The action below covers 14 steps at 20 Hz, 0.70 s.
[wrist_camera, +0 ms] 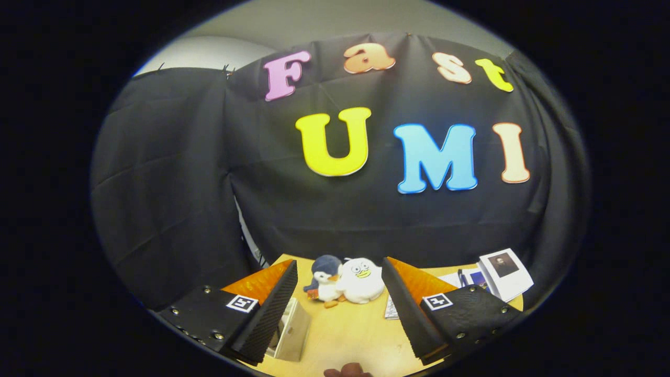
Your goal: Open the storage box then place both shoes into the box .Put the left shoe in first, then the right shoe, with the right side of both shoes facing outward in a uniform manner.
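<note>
1. A black cloth wall hangs behind a light wooden table, and above the cloth a pale room wall is seen.
2. The gripper is held above the table and looks forward to the cloth; its two fingers stand wide apart, released, with nothing between them that they touch.
3. Beyond the fingers, in the gap between the tips, two soft toys sit at the far side of the table: a dark blue and white penguin toy and, touching it on the right, a white round duck toy.
4. Just beside the left finger, on its inner side and partly hidden under it, there is a white box-like thing, perhaps the storage box; I cannot tell if it is open or closed.
5. Beyond the right finger, some papers and a white card with a dark photo lie on the table, near its far right corner.
6. Between the fingers, at the near side, a small dark reddish-brown thing shows only its top; I cannot tell what it is.
</note>
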Motion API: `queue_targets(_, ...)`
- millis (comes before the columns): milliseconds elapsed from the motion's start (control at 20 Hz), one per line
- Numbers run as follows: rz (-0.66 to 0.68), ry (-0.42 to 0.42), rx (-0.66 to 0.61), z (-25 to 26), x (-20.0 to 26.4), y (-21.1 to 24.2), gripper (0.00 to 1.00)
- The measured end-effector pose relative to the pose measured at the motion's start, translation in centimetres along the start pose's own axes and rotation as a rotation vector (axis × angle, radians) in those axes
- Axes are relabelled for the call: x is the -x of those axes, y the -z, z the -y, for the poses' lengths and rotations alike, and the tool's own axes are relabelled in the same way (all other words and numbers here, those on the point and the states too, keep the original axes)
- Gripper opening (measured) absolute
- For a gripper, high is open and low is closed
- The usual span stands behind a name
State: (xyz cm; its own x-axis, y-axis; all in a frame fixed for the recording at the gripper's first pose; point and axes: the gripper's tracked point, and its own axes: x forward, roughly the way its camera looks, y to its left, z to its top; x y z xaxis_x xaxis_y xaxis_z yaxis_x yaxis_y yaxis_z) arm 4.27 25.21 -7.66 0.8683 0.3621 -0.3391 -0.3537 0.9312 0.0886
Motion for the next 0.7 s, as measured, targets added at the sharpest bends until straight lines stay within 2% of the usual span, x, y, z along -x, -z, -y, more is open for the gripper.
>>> queue_targets(350, 0.208, 0.150, 0.021, 5.4, 4.1, -3.5, 0.99)
queue_targets(400, 0.216, 0.190, 0.013, 6.1, 4.5, -3.7, 0.99)
queue_targets(700, 0.227, 0.290, -0.010, 8.6, 6.7, -4.1, 0.98)
